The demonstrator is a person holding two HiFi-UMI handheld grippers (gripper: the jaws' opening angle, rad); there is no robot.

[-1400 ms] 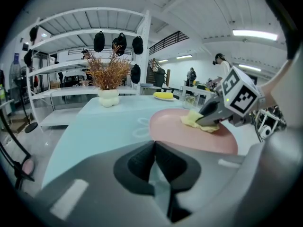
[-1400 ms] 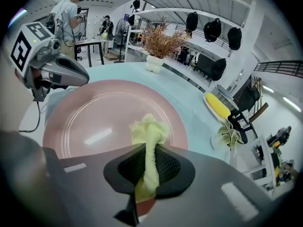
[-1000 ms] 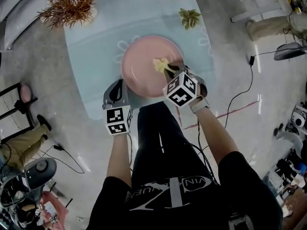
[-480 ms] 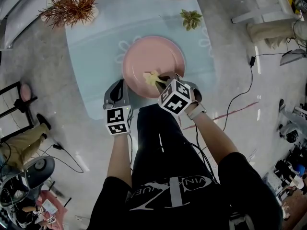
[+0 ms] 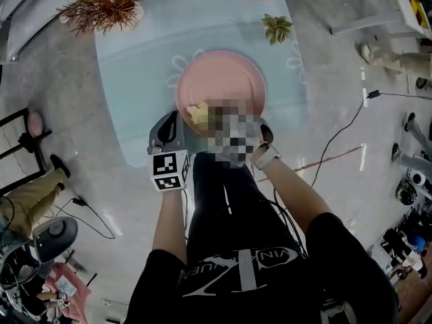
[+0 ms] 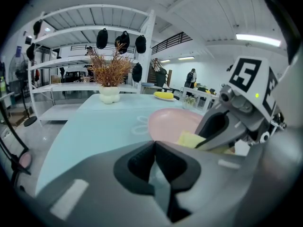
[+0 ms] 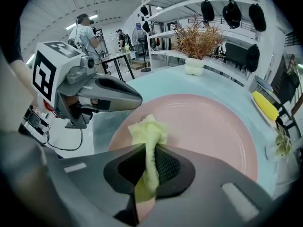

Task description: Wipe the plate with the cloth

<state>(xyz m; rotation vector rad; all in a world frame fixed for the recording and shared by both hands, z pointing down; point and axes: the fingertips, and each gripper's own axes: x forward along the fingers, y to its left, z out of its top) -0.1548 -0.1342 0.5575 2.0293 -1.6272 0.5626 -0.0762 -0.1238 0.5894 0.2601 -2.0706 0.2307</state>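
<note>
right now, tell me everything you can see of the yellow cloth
The cloth is pale yellow and soft, and looks like thin fabric crumpled into a narrow bunch. The right gripper is shut on its middle, so it stands pinched between the jaws. Its ruffled free end appears to rest on the pink plate, near the rim nearest the person. A tail hangs below the jaws.

Bright, even light is cast from overhead; a strip light point(image 6: 259, 40) is seen at two o'clock in the left gripper view. Glare is thrown off the floor point(image 5: 337, 133). Both gripper views are bowed and darkened at the edges; the left gripper point(image 6: 155, 148) is rendered soft.
</note>
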